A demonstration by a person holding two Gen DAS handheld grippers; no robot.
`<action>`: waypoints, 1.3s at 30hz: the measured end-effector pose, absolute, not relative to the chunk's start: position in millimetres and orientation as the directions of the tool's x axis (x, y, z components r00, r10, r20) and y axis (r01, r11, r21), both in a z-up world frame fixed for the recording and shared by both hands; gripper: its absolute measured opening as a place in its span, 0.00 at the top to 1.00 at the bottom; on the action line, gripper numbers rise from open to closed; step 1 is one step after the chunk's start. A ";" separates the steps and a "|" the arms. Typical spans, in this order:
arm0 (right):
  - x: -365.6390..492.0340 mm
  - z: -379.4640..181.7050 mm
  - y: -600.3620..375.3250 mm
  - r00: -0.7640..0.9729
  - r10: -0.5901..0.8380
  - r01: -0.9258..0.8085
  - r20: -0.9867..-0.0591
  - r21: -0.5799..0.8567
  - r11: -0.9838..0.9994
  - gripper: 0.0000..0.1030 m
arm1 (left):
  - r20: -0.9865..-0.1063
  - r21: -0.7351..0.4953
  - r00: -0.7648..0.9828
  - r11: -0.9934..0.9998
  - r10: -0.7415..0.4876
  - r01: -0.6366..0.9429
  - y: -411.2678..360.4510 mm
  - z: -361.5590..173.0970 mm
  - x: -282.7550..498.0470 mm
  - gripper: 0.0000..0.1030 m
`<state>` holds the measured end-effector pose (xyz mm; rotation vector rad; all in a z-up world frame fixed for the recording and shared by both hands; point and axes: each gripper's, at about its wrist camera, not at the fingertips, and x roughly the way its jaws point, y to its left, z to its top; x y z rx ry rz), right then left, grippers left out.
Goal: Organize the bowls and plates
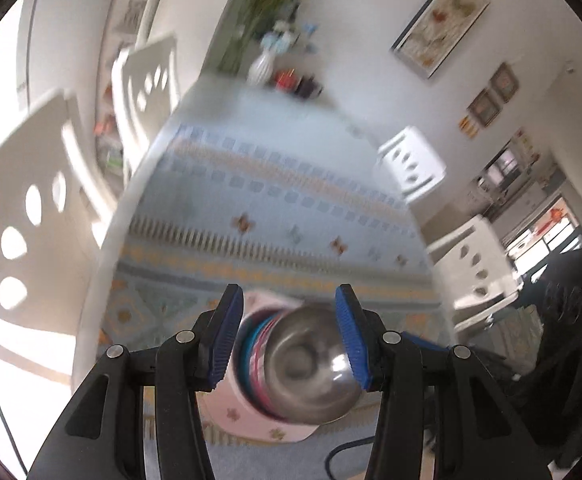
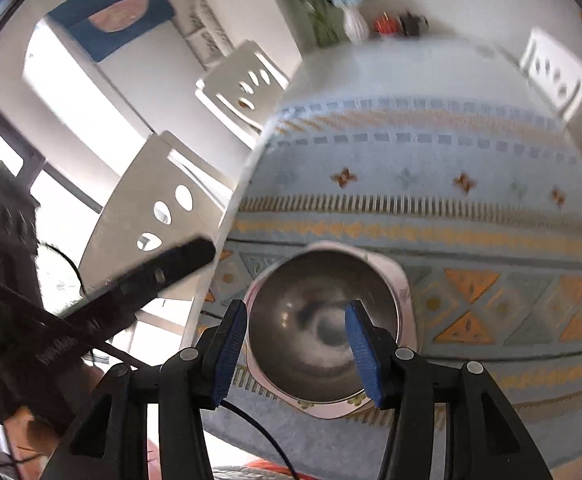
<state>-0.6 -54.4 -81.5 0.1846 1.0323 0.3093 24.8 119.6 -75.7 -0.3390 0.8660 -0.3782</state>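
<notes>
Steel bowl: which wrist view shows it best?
Right wrist: the steel bowl shows its whole rim and inside, sitting on the pink plate. Left wrist shows the bowl blurred and tilted, with coloured rims stacked beneath it.

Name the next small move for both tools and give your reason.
Probably lift both away from the stack. The steel bowl already sits nested on the coloured bowls and pink plate; the left tool and right tool frame it, seemingly gripping nothing.

Steel bowl (image 2: 323, 320) atop pink plate (image 2: 405, 292), patterned tablecloth (image 2: 451, 200).
</notes>
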 end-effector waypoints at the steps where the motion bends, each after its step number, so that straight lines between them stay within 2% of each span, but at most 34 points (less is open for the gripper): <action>1: -5.4 -68.9 -51.4 0.504 0.324 -0.179 -0.801 0.270 0.946 0.52 | -0.655 -0.429 0.610 0.884 -0.446 0.186 119.6 -64.6 23.2 0.55; 6: -18.1 -38.2 -55.8 0.594 0.242 -0.109 -0.767 0.221 0.969 0.47 | -0.641 -0.363 0.656 0.910 -0.399 0.199 111.8 -42.0 18.6 0.54; 10: -17.7 -49.6 -60.8 0.584 0.172 -0.038 -0.793 0.185 0.982 0.47 | -0.674 -0.277 0.659 0.942 -0.332 0.192 96.4 -52.0 16.2 0.54; 17: -19.9 -67.3 -63.6 0.544 0.142 -0.003 -0.827 0.167 0.986 0.47 | -0.719 -0.288 0.608 0.941 -0.337 0.180 93.4 -67.4 12.0 0.54; 26: -29.2 -66.6 -67.2 0.559 0.104 0.016 -0.823 0.136 0.991 0.47 | -0.742 -0.211 0.615 0.964 -0.267 0.164 82.0 -71.2 -2.4 0.54; 39: -29.0 -80.2 -55.8 0.518 0.101 0.004 -0.849 0.120 0.993 0.47 | -0.784 -0.197 0.584 0.976 -0.211 0.088 92.7 -85.4 -8.0 0.49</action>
